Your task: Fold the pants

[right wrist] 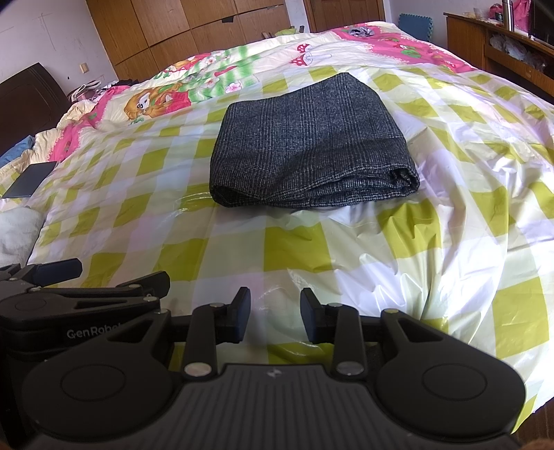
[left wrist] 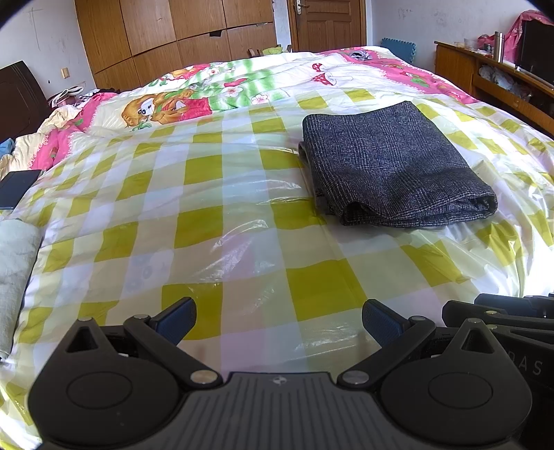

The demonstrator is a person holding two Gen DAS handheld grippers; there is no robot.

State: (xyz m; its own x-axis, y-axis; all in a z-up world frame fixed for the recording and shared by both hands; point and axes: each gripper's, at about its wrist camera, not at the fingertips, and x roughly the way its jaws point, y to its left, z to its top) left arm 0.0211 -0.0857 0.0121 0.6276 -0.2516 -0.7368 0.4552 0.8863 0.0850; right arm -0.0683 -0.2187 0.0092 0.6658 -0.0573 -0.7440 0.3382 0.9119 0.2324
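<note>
From the left wrist camera, the left gripper [left wrist: 278, 320] hangs over the yellow-and-white checked plastic sheet [left wrist: 214, 221] with its blue-padded fingers [left wrist: 178, 318] spread wide and nothing between them. The dark grey checked pants [left wrist: 391, 162] lie folded into a compact rectangle on the sheet, ahead and to the right, well apart from the fingertips. Part of the right gripper [left wrist: 502, 315] shows at the lower right edge. Beyond the sheet lies a cartoon-print quilt [left wrist: 194, 100], with a wooden wardrobe [left wrist: 166, 31] behind it

From the right wrist camera, the right gripper [right wrist: 275, 315] has its jaws partly apart, a narrow gap between the pads, gripping nothing. The folded pants [right wrist: 308, 145] sit straight ahead on the sheet [right wrist: 432, 221], clear of the fingertips. The left gripper [right wrist: 59, 273] is just beside, at the left edge
</note>
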